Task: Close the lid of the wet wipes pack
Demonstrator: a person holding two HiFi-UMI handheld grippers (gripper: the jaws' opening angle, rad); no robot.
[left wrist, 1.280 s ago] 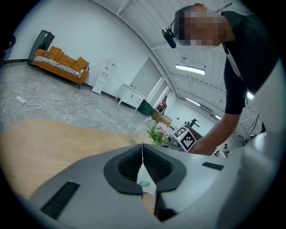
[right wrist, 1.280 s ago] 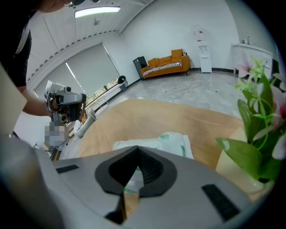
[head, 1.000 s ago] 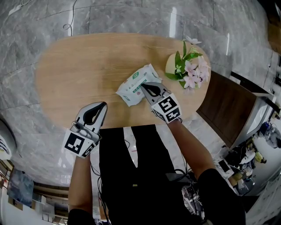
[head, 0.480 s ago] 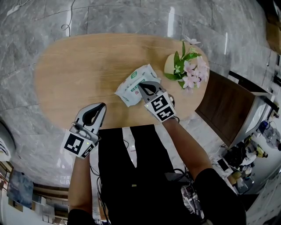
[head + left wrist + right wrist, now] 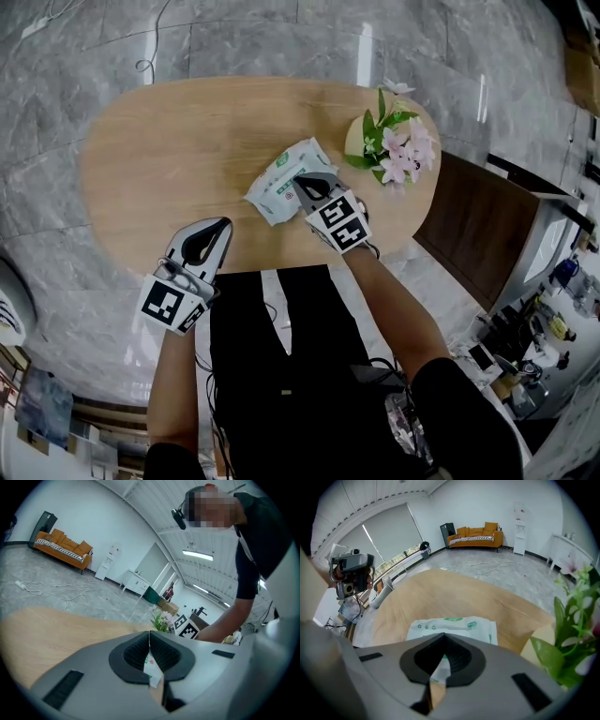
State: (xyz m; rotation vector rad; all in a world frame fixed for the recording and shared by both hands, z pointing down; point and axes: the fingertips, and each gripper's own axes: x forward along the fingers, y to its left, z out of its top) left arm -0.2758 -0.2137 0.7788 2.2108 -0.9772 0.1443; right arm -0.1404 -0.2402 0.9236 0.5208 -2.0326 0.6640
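- Over the last second the right tool (image 5: 305, 183) has slid forward across the wet wipes pack (image 5: 286, 173). Its jaws are clenched together with nothing between them, which looks like a press on the lid rather than a grasp.
- The lid itself is hidden under the tool, so whether it is shut cannot be told.
- The pack lies flat on the worktop (image 5: 169, 150), directly beneath and just ahead of the right tool's tips.
- The left tool (image 5: 221, 225), also clenched and empty, hangs at the worktop's near edge, well apart from the pack.

wipes pack (image 5: 279, 174) half hidden, print illegible

Holding left tongs (image 5: 221, 225) back and low, jaws together; reaching right tongs (image 5: 300, 180) forward, tilted down, jaws together too.
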